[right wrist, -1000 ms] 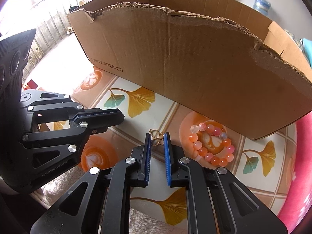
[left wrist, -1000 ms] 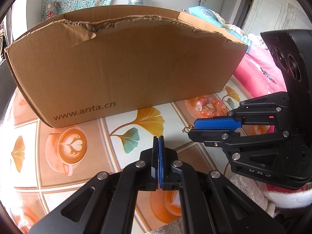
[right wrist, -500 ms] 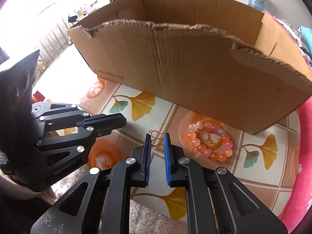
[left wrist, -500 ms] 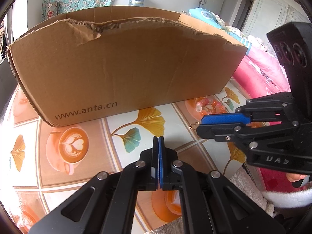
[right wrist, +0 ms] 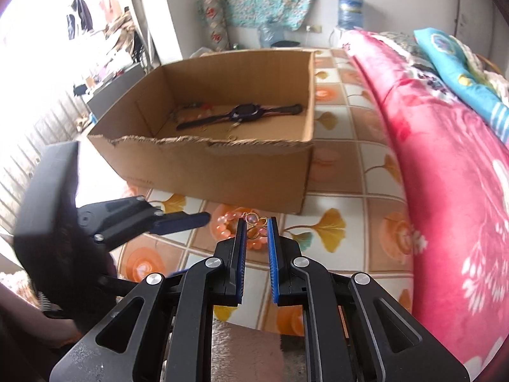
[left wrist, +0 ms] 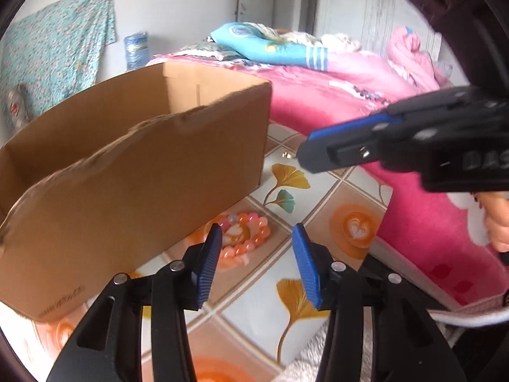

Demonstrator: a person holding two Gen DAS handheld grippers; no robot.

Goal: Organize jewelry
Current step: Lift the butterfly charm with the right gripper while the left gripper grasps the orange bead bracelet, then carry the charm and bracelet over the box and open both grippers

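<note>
My right gripper [right wrist: 256, 222] is shut on a small gold earring [right wrist: 254, 222] and holds it raised above the floor, in front of the cardboard box [right wrist: 222, 172]. In the left wrist view the earring [left wrist: 288, 155] hangs off the right gripper's tip [left wrist: 307, 152]. My left gripper [left wrist: 256, 238] is open and empty, just above an orange and pink bead bracelet [left wrist: 245, 238] that lies on the tiled floor beside the box [left wrist: 127, 175]. Inside the box lie a dark wristwatch [right wrist: 245, 116] and other small jewelry.
A bed with a pink blanket [right wrist: 445, 159] runs along the right side. The patterned tile floor [left wrist: 318, 197] surrounds the box. A white fluffy mat [left wrist: 305, 363] lies at the near edge. A water jug [right wrist: 350, 12] stands by the far wall.
My right gripper has lifted the earring well up, so the box's inside now shows. My left gripper has opened and swung right toward the bead bracelet.
</note>
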